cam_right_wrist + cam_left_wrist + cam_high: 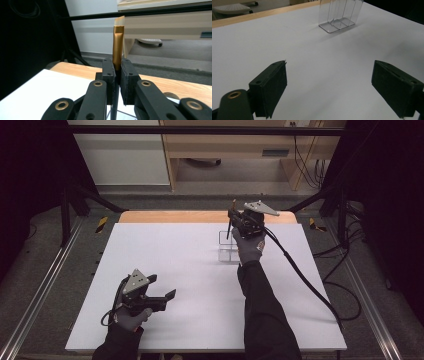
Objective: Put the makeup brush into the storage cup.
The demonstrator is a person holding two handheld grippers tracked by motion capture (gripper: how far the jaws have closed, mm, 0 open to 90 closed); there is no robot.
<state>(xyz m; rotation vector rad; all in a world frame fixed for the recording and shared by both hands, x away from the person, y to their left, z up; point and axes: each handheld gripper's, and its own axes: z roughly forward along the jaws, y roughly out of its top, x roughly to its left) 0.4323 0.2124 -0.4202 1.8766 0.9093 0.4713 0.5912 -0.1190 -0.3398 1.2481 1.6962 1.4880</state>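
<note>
My right gripper is held over the far middle of the table, shut on a brush that stands upright. In the right gripper view the pads of that gripper pinch the brush at its gold ferrule, with pale bristles on top and the dark handle hanging down. A clear divided holder stands right below it, also seen far off in the left gripper view. My left gripper rests at the near left, open and empty.
The white table top has a wooden strip along its far edge. A black cable trails from the right gripper across the table's right side. Dark frame posts and floor cables surround the table.
</note>
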